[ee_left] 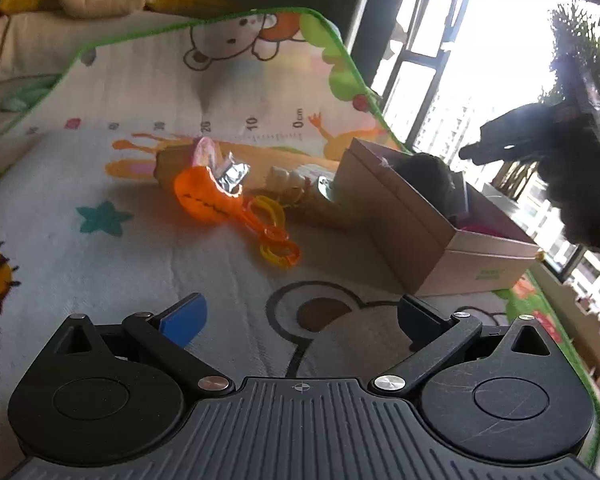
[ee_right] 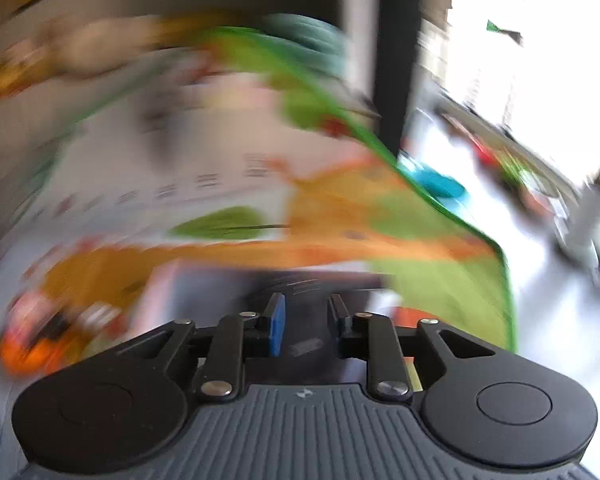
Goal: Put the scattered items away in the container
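At the bottom of the left wrist view, the left gripper (ee_left: 300, 320) stands wide open and empty above a cartoon-print play mat (ee_left: 100, 264). At mid-frame lie orange scissor tongs (ee_left: 228, 208) with a crumpled foil wrapper (ee_left: 233, 176) in their scoop, and just right of them an open cardboard box (ee_left: 432, 232) holds dark items. In the heavily blurred right wrist view, the right gripper (ee_right: 306, 330) has its jaws drawn close together with nothing between them — in the left view it hangs dark over the box at the right edge.

One cardboard box (ee_left: 440, 236), one orange scoop toy (ee_left: 204, 196), one play mat (ee_left: 140, 92).
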Demonstrator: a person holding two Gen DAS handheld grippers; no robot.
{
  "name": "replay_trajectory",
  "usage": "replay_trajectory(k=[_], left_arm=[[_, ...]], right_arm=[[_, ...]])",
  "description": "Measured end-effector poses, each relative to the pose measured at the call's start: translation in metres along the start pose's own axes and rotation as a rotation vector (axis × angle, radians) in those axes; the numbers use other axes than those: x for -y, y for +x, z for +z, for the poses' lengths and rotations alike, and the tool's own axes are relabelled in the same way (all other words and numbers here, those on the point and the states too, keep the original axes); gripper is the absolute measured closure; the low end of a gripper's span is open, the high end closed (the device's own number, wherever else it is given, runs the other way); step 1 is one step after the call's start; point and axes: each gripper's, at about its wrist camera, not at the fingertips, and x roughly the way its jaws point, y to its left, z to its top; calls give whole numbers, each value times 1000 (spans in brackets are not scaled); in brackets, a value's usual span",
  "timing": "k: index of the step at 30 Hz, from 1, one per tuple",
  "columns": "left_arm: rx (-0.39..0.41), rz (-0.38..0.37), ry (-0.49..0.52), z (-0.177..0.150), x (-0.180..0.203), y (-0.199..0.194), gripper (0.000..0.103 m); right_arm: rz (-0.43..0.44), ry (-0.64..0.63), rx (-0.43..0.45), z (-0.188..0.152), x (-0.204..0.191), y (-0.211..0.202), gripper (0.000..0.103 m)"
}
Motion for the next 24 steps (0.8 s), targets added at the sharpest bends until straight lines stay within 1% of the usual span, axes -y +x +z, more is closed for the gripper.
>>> replay_trajectory(k=[1, 3, 5, 6, 9, 10, 12, 13, 15, 17, 19, 20, 23, 24], left_arm=[[-2, -6, -10, 0, -2, 0, 0], [-5, -15, -25, 0, -4, 0, 0], [-3, -18, -29, 0, -5, 0, 0], [-3, -18, -29, 0, -4, 1, 0], [-3, -19, -29, 0, -4, 1, 0], [-3, -18, -29, 0, -4, 1, 0], [-3, -17, -28, 0, -4, 1, 0], [-3, -16, -26, 0, -4, 0, 0], [-4, -12, -19, 0, -2, 1, 0], [-5, -9, -14, 0, -1, 1, 0], [-6, -8, -9, -1, 0, 0, 0], [-6, -8, -10, -1, -1, 0, 0], [-7, -12, -17, 0, -2, 0, 0], [-7, -12, -17, 0, -2, 0, 0]], right_arm=[[-45, 1, 8, 4, 7, 9, 82], [-122, -40, 22, 7, 12, 26, 82], [-180, -77, 16, 6, 13, 39, 82], [-195, -86, 10, 6, 13, 44, 82], [-188, -105, -17, 3, 13, 49, 82], [-178, -120, -28, 0, 13, 48, 84], [-184, -173, -48, -9, 10, 42, 84], [-176, -196, -66, -11, 9, 40, 86], [-159, -244, -108, -17, 10, 35, 87], [-141, -268, -118, -20, 14, 28, 87], [-138, -228, -75, -15, 19, 17, 86], [-112, -169, -51, -10, 25, 12, 86], [46, 61, -59, 2, 40, 4, 86], [81, 111, -66, 3, 41, 5, 86]])
